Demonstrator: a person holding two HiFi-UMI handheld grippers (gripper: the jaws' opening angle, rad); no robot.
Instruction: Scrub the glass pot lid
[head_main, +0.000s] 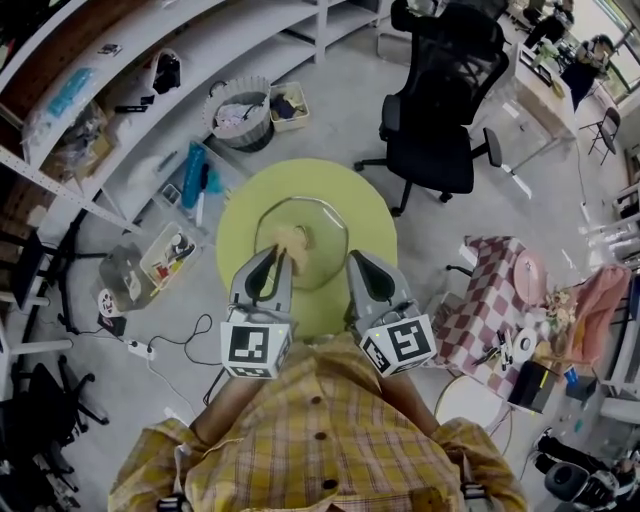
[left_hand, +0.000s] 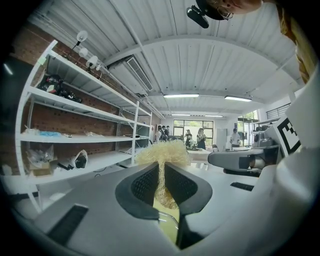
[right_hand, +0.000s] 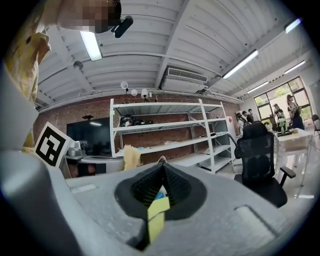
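Observation:
The glass pot lid (head_main: 322, 226) lies flat on a round yellow-green table (head_main: 300, 178). My left gripper (head_main: 279, 252) is shut on a pale straw-coloured fibre scrubber (head_main: 294, 240), which rests on the lid's left part. In the left gripper view the scrubber (left_hand: 162, 152) fans out above the left gripper (left_hand: 161, 176). My right gripper (head_main: 353, 260) sits at the lid's right rim. In the right gripper view the right gripper (right_hand: 162, 172) has its jaws closed tip to tip, and the thin rim pinched there is hard to make out.
A black office chair (head_main: 440, 110) stands beyond the table to the right. White shelving with a basket (head_main: 240, 115) and boxes runs along the left. A checked-cloth stand (head_main: 492, 292) with small items is at the right. Cables (head_main: 150, 350) lie on the floor at the left.

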